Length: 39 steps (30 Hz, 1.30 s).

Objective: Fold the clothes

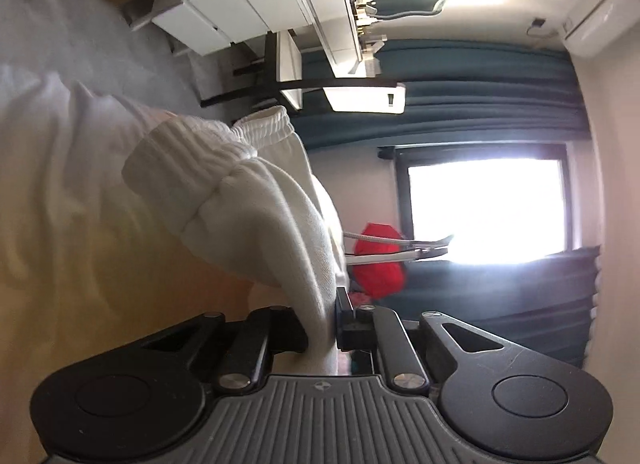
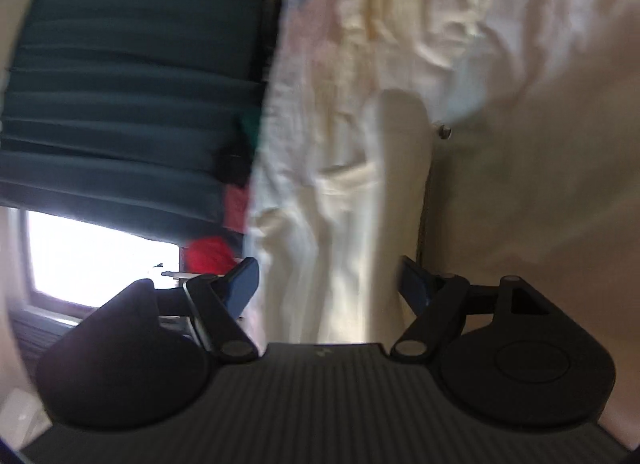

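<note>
In the left wrist view, my left gripper (image 1: 326, 316) is shut on a white knitted garment (image 1: 256, 200). The cloth is pinched between the two black fingers and hangs from them, with a ribbed cuff (image 1: 180, 156) and an elastic hem (image 1: 266, 126) showing. In the right wrist view, my right gripper (image 2: 328, 284) is open, its blue-padded fingers wide apart. White cloth (image 2: 332, 192) lies between and beyond them, touching neither pad that I can see. This view is blurred.
Both views are rolled sideways. A pale bed sheet (image 1: 60, 184) lies under the garment. A white drawer unit (image 1: 240, 12), a dark chair (image 1: 280, 76), teal curtains (image 1: 460, 104), a bright window (image 1: 484, 208) and a red object (image 1: 378, 260) stand beyond.
</note>
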### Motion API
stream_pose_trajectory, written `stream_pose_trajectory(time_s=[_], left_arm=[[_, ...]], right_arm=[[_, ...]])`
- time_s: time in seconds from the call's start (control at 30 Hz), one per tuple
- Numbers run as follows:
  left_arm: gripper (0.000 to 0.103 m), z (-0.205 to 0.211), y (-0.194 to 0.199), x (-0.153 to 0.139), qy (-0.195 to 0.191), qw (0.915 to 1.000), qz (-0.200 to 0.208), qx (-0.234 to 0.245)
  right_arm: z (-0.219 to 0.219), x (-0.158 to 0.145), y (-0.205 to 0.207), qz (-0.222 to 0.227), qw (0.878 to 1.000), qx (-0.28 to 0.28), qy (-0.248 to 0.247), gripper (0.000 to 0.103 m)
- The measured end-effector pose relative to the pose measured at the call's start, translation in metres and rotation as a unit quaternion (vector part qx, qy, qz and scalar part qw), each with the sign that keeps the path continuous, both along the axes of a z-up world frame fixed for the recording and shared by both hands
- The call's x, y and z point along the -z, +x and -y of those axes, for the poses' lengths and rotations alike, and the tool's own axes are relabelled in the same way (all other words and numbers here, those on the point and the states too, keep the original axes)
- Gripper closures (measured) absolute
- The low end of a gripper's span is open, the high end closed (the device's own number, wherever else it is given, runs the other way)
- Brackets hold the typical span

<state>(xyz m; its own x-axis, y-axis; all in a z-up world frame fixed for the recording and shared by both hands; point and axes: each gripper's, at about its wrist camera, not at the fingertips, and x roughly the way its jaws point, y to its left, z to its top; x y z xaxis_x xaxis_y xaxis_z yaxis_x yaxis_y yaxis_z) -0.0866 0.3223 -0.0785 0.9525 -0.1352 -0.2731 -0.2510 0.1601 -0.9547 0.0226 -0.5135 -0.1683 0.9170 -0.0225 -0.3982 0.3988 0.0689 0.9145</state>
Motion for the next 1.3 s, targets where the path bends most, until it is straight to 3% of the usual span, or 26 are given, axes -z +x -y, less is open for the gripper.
stream_pose_trajectory(time_s=[0.07, 0.13, 0.27, 0.33, 0.37, 0.4, 0.47, 0.57, 0.63, 0.67, 0.77, 0.87, 1.0, 1.13, 1.3], left_arm=[[0.091, 0.002, 0.001, 0.004, 0.007, 0.9991, -0.041, -0.001], [0.091, 0.004, 0.002, 0.008, 0.004, 0.9961, -0.087, -0.005], [0.089, 0.0, -0.002, 0.016, -0.013, 0.9924, -0.122, -0.006], [0.081, -0.001, -0.005, 0.017, -0.012, 0.9914, -0.13, -0.007], [0.072, -0.002, -0.009, 0.018, -0.015, 0.991, -0.132, -0.009], [0.062, -0.003, -0.01, 0.02, -0.021, 0.9905, -0.135, -0.007], [0.058, -0.005, -0.007, 0.028, -0.038, 0.9887, -0.145, 0.001], [0.055, -0.006, -0.003, 0.038, -0.055, 0.986, -0.157, 0.012], [0.064, -0.003, 0.0, 0.036, -0.035, 0.9865, -0.159, 0.016], [0.08, -0.002, 0.001, 0.034, -0.022, 0.9866, -0.161, 0.017], [0.09, 0.001, 0.001, 0.03, 0.005, 0.9886, -0.15, 0.015], [0.092, 0.007, -0.017, 0.019, 0.016, 0.9933, -0.115, -0.006], [0.092, 0.015, -0.029, 0.002, 0.037, 0.9971, -0.063, -0.019], [0.092, 0.016, -0.031, -0.009, 0.043, 0.9976, -0.053, -0.014], [0.092, 0.002, 0.006, -0.02, 0.029, 0.9979, -0.058, 0.002]], right_arm=[[0.001, 0.005, -0.001, -0.028, 1.0, 0.0, 0.009, 0.027], [-0.002, 0.005, 0.0, -0.058, 0.998, -0.005, 0.001, 0.036], [-0.007, 0.001, 0.014, -0.083, 0.995, -0.03, -0.038, 0.037], [-0.009, -0.003, 0.021, -0.089, 0.993, -0.038, -0.064, 0.064], [-0.011, -0.005, 0.024, -0.092, 0.992, -0.042, -0.077, 0.086], [-0.012, -0.008, 0.027, -0.095, 0.99, -0.045, -0.089, 0.095], [-0.014, -0.012, 0.033, -0.101, 0.987, -0.052, -0.115, 0.095], [-0.02, -0.029, 0.027, -0.051, 0.99, -0.02, -0.129, 0.096], [-0.032, -0.047, 0.024, -0.037, 0.984, -0.011, -0.176, 0.096], [-0.037, -0.052, 0.023, -0.037, 0.981, -0.008, -0.189, 0.096], [-0.043, -0.059, 0.02, -0.043, 0.979, 0.005, -0.2, 0.096], [-0.033, -0.056, 0.018, -0.056, 0.98, 0.013, -0.19, 0.096], [-0.037, -0.062, 0.017, -0.053, 0.975, 0.008, -0.217, 0.096], [-0.046, -0.08, 0.02, -0.043, 0.963, -0.006, -0.266, 0.096], [-0.054, -0.114, 0.055, -0.025, 0.949, -0.029, -0.312, 0.096]])
